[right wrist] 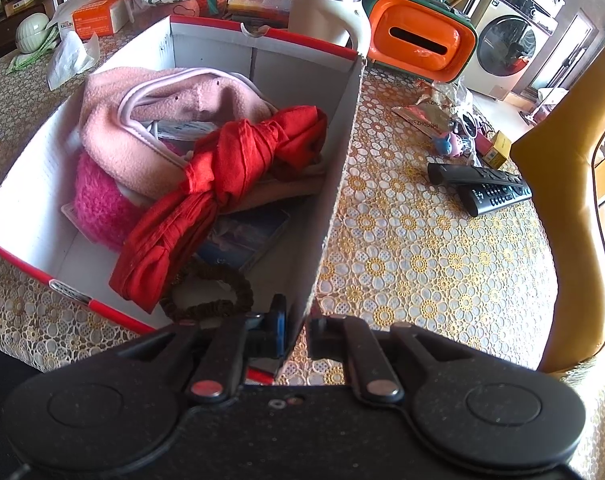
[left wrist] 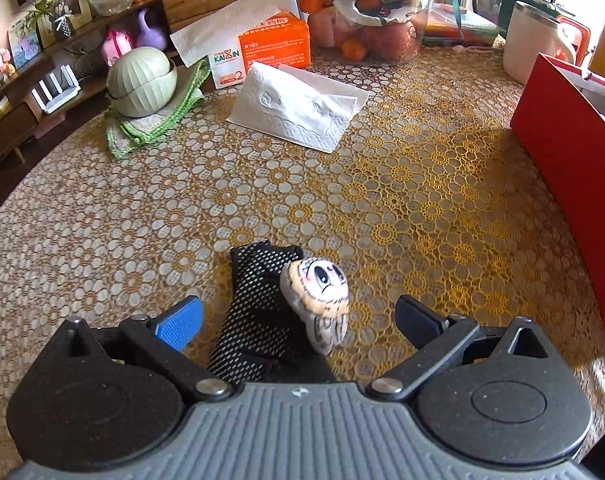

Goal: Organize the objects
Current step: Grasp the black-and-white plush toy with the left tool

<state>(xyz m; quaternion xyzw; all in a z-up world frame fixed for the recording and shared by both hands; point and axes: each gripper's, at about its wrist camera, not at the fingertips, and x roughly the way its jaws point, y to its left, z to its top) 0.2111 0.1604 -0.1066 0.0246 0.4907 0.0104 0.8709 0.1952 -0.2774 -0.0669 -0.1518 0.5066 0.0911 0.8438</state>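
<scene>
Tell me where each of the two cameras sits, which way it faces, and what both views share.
Left wrist: sits behind the open left claw, angled down at a black glove with a cartoon-face charm on the tablecloth.
Right wrist: sits behind the right claw, shut on the red box wall, looking into it.
Shared: box, charm, tablecloth, orange tissue box.

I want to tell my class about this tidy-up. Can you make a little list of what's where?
table: lace-patterned cloth
box: red outside, white inside, on the table
in the box: pink fleece, red scarf, brown scrunchie
right gripper: fingers pinch the box's wall
left gripper: open, above a black glove with a cartoon-face charm
nearby: white napkin, two remotes
</scene>
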